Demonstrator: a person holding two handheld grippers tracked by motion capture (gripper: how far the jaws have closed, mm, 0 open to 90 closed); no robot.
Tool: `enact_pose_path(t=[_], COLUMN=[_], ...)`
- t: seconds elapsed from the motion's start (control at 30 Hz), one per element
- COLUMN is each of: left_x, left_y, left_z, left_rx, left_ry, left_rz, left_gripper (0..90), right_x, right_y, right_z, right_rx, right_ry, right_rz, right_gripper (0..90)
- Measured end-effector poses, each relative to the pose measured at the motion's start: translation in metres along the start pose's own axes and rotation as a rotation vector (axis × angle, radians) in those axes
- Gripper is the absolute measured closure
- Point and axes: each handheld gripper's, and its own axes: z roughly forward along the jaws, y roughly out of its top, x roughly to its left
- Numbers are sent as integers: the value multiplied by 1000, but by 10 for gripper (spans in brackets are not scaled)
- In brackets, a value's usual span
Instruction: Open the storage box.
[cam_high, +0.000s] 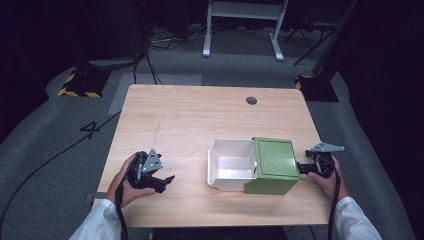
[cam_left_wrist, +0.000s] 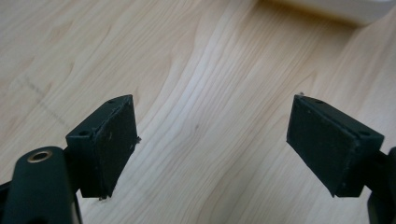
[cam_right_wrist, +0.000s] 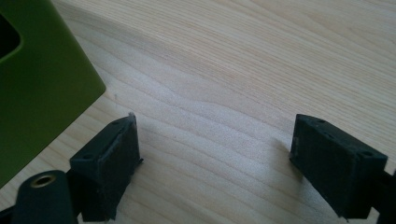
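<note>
Worktop (cam_high: 200, 115) of pale wood grain is carrying one thing: a green plastic box (cam_high: 274, 165) with a white plastic drawer (cam_high: 230, 164) sliding out of its left side, sitting near the front right corner. I am seeing the drawer pulled well out, its white inside lying bare. My left tool (cam_high: 159, 181) is resting low over the worktop near the front left corner, well apart from the drawer, with its jaws spread wide and nothing between them; the left gripper view is showing bare wood between the two black pads (cam_left_wrist: 112, 147) and a white edge of the drawer at the top. My right tool (cam_high: 302, 167) is sitting just beside the box's right side, jaws spread and gripping nothing; whether it is touching the box I cannot tell. Its own view is showing the green wall (cam_right_wrist: 42, 88) at the left.
</note>
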Motion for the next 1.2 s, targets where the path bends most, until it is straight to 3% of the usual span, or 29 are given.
enact_pose_path(t=[0.23, 0.53, 0.77, 0.97, 1.2], left_x=[7, 11, 14, 18, 27], left_y=[-22, -46, -59, -68, -81], left_z=[5, 8, 2, 0, 0], left_rx=[27, 83, 64, 79, 72], left_ry=[24, 61, 88, 108, 94], left_rz=[-58, -103, -170, -182, -250], left_gripper=[167, 168, 171, 169, 164], right_x=[0, 0, 0, 0, 0], right_y=[0, 0, 0, 0, 0], right_z=[0, 0, 0, 0, 0], right_rx=[0, 0, 0, 0, 0], right_ry=[1, 1, 1, 0, 1], right_rz=[0, 0, 0, 0, 0], right_gripper=[154, 154, 154, 154, 154])
